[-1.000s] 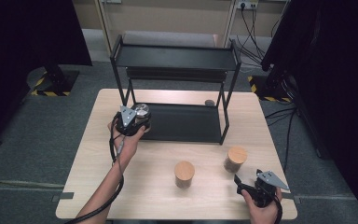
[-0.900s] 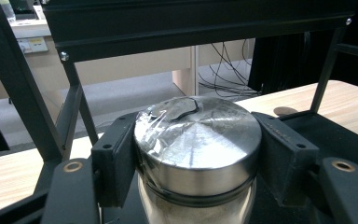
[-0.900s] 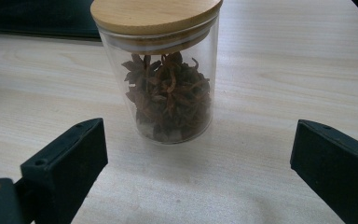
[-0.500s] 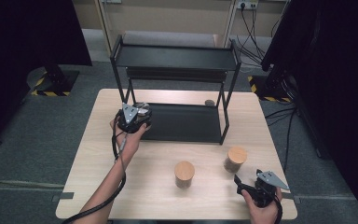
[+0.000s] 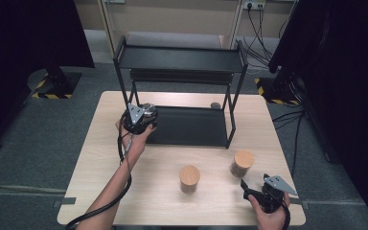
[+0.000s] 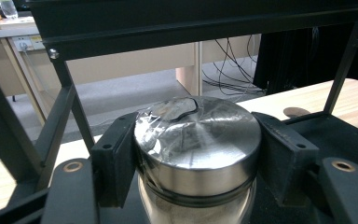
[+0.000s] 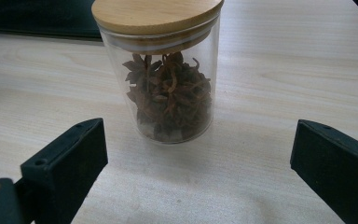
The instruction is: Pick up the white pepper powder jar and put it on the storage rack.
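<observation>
- As the left gripper (image 5: pixel 141 116) reaches the left front corner of the black rack (image 5: pixel 179 60), its jaws are clamped on a metal-lidded jar (image 6: pixel 198 140), one pad on either side just under the lid, so that the jar hangs upright and cannot tip on its way in.
- The jar sits at the edge of the rack's lower shelf (image 5: pixel 191 127), under the upper tier, apparently being carried in or set down there; whether its base touches the shelf cannot be told.
- Near the table's (image 5: pixel 148 201) front right corner, the right gripper (image 5: pixel 256 191) rests low with its jaws spread wide, empty, aimed at a glass jar of star anise (image 7: pixel 168 84) with a wooden lid, which stands just ahead of the pads and clear of them, seemingly lined up as the next pick.
- A second wooden-lidded jar (image 5: pixel 189 178) stands to its left on the bare tabletop, well apart from the rack, likely waiting its turn.
</observation>
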`<state>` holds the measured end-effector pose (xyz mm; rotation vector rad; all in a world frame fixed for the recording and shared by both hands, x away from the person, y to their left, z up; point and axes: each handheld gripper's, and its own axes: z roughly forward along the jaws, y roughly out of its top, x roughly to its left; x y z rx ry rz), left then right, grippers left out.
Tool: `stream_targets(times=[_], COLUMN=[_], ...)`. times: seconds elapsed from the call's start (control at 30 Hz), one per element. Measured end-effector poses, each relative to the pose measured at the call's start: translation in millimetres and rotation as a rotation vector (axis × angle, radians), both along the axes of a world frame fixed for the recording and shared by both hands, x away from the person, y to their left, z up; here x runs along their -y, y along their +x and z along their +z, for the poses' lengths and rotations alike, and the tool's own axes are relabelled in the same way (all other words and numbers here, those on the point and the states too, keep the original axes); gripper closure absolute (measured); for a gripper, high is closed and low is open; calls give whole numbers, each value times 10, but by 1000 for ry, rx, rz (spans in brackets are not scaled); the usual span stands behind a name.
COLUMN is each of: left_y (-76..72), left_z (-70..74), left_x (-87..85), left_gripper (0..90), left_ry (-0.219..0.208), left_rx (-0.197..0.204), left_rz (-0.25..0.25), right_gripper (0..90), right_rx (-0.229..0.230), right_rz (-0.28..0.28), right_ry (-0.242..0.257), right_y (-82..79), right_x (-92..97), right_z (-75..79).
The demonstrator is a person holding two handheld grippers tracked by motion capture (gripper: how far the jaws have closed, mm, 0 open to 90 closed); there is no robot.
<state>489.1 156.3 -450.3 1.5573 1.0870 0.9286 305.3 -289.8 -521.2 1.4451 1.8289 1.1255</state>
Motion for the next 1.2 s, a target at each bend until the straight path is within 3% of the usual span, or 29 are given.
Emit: stream_targets(times=[1.2], left_y=[221], left_z=[-164], left_x=[55], left_gripper=[348], left_ry=[19], left_rx=[-34], left_rz=[8], right_gripper=[40], right_rx=[-1], right_rz=[1], right_ry=[6], right_y=[-1], right_x=[4], right_z=[0])
